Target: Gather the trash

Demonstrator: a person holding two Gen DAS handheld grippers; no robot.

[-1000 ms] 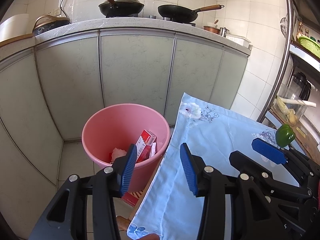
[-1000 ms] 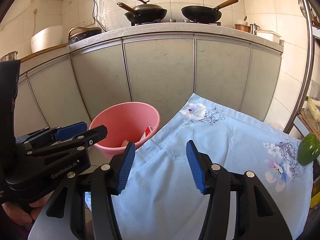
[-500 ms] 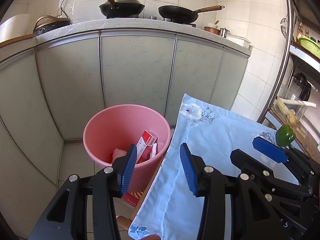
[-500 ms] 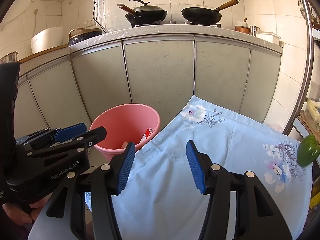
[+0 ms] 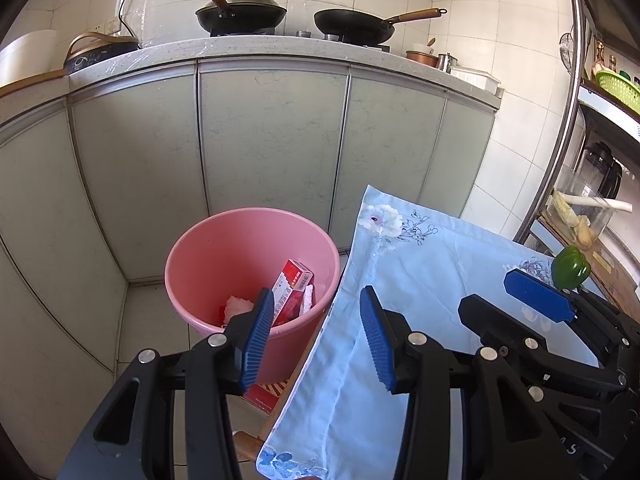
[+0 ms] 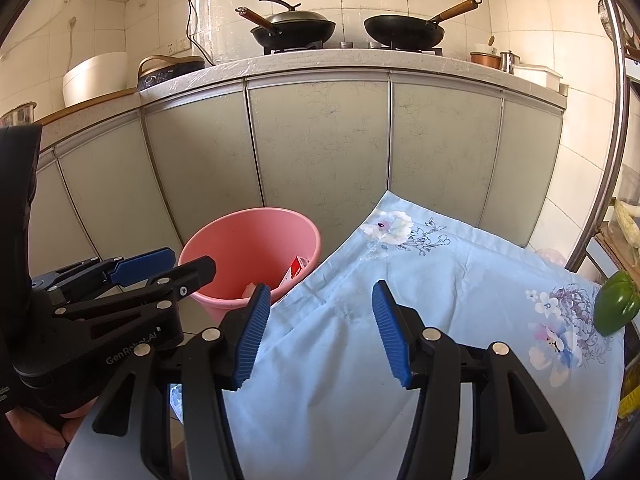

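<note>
Both hands free, looking for the next scrap

My left gripper point(image 5: 316, 340) and right gripper point(image 6: 320, 332) hang wide open, holding nothing. The red carton point(image 5: 291, 292) lies in the pink bucket point(image 5: 188, 248) beside the desk point(image 6: 440, 280); I'd scan the cloth before reaching.

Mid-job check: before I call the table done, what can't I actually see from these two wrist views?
- Bottom of the pink bucket: left view, the left gripper covers it; right view, its rim does.
- Near end of the blue cloth: both views, hidden behind gripper bodies.
- Green pepper side: cut by the right view's edge.
- Red item under the table edge: mostly hidden.
</note>
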